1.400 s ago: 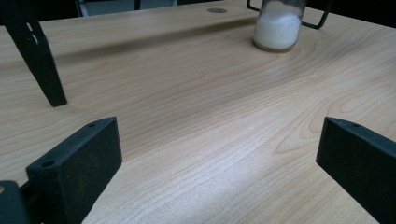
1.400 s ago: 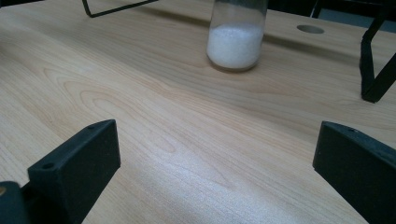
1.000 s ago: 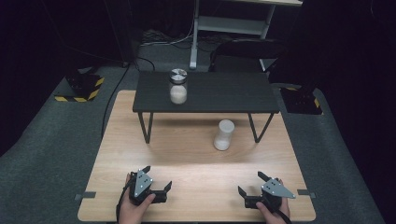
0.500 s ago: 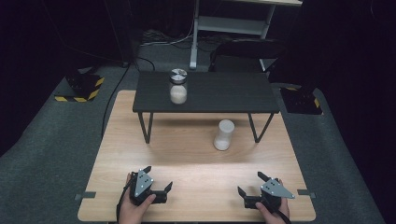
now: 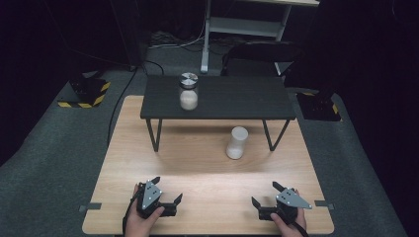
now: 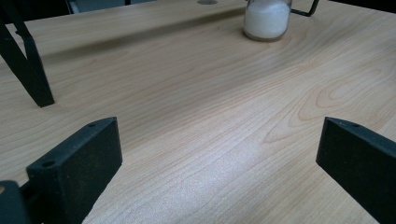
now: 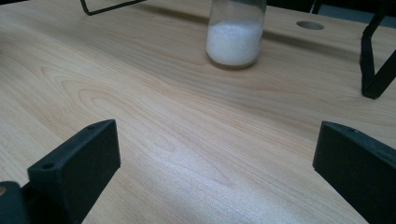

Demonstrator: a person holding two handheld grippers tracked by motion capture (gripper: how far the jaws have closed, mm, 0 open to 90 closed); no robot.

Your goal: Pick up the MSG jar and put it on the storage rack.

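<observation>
From above, at the near edge of the pale wooden table (image 5: 197, 148), the left gripper (image 5: 167, 193) and the right gripper (image 5: 264, 195) both rest low with their jaws spread wide and nothing between them. Well ahead of them, a clear glass jar half full of white powder (image 5: 236, 143) stands upright on the wood, right of centre, just beside the right legs of the small black metal-legged shelf (image 5: 217, 98); a second, silver-lidded glass jar of white grains (image 5: 188, 92) sits on top of that shelf toward its left. Along the left gripper's camera, the same powder jar (image 6: 266, 18) appears far off and to the right, with a black shelf leg (image 6: 29, 65) at the far left, so a reach from that side would be long and slanted, and I reckon it could nudge the jar over. Along the right gripper's camera, the jar (image 7: 235, 35) stands nearly straight ahead, a shelf leg (image 7: 378, 60) close on its right. Smooth round glass may slip or tip if the jaws close off-centre or too high, and a wide approach risks clipping that leg or the shelf's edge overhead.
</observation>
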